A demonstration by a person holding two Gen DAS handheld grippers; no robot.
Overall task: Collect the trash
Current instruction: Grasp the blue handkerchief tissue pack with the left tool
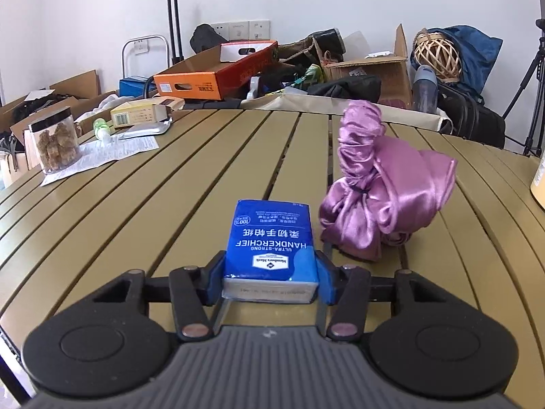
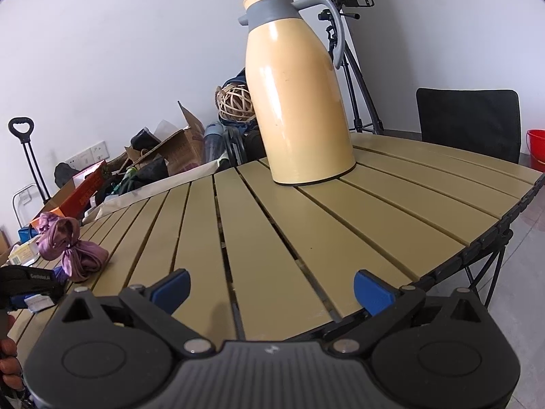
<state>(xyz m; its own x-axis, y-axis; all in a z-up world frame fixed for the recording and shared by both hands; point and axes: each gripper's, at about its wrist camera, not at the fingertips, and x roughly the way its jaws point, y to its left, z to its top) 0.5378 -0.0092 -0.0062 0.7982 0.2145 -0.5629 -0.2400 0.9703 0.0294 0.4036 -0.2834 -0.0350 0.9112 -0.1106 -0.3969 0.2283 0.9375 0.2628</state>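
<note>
Left wrist view: left gripper (image 1: 270,274) clamped on blue handkerchief tissue pack (image 1: 270,242), near side of slatted olive table (image 1: 170,187), purple satin cloth bundle (image 1: 381,184) just right, snack jar (image 1: 56,145) far left. Right wrist view: right gripper (image 2: 272,289) spread wide, yellow thermos jug (image 2: 296,99) beyond.

We are seeing a blue tissue pack (image 1: 270,243) with white lettering, a shiny purple satin cloth (image 1: 385,184), an olive-tan slatted table (image 1: 190,170), a pale yellow jug (image 2: 299,102) with grey collar, and blue pads (image 2: 369,291) on black linkages
</note>
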